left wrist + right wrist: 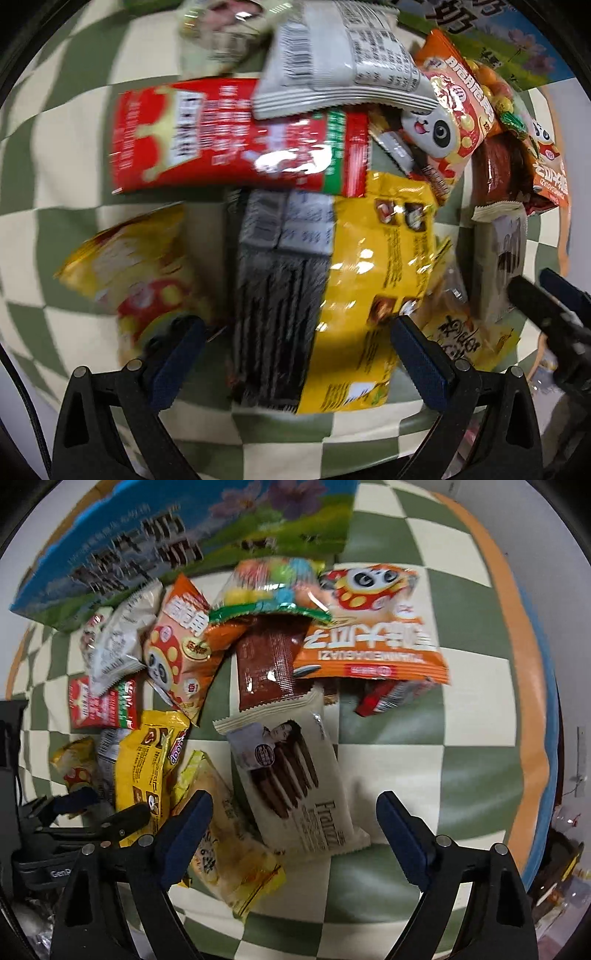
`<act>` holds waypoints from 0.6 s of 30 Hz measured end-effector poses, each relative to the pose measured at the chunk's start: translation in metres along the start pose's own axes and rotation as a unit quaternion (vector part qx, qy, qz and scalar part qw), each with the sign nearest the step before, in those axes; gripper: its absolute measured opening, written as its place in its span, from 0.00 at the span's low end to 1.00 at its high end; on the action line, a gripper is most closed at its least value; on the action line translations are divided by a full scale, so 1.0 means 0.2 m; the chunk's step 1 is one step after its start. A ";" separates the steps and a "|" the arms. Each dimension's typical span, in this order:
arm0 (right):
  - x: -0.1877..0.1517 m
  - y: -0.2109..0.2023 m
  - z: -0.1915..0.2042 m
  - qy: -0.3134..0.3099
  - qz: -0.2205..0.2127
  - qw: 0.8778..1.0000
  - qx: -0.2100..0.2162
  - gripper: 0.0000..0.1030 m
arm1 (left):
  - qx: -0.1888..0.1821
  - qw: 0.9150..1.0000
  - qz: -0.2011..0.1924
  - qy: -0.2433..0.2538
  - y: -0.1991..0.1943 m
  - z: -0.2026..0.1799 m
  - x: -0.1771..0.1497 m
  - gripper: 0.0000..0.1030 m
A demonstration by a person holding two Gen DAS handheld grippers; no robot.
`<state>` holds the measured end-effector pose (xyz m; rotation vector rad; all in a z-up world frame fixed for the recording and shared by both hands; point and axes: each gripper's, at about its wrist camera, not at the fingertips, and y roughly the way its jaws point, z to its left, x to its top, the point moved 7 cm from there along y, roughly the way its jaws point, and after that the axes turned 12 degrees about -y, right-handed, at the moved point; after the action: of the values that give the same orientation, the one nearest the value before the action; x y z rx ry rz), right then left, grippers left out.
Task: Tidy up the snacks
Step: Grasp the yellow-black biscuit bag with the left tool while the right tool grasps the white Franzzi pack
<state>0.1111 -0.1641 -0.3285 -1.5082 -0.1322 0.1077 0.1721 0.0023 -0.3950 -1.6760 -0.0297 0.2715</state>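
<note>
A heap of snack packets lies on a green and cream checked cloth (55,155). My left gripper (295,343) is open and empty, its jaws on either side of a yellow packet (373,280) and a grey packet (273,295). A red packet (229,136) and a white packet (340,62) lie beyond. My right gripper (295,812) is open and empty, just above a cream Franzzi wafer packet (295,775), with a pale yellow packet (229,849) by its left finger. An orange panda packet (373,627) and a brown packet (269,668) lie further off.
A large blue and green box (166,542) stands behind the heap, also in the left wrist view (491,40). The cloth's orange edge (524,664) runs along the right. The left gripper (92,823) shows at the right wrist view's lower left. Bare cloth (461,757) lies to the right.
</note>
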 end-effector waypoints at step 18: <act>-0.07 0.39 -0.13 0.043 0.066 0.997 -0.011 0.62 | 0.045 0.998 -0.039 -0.002 0.08 0.00 -0.07 0.82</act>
<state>0.1016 -0.1869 -0.4072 -1.5412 0.0354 0.1476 0.1572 -0.0020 -0.4083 -1.5815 -0.0842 0.2132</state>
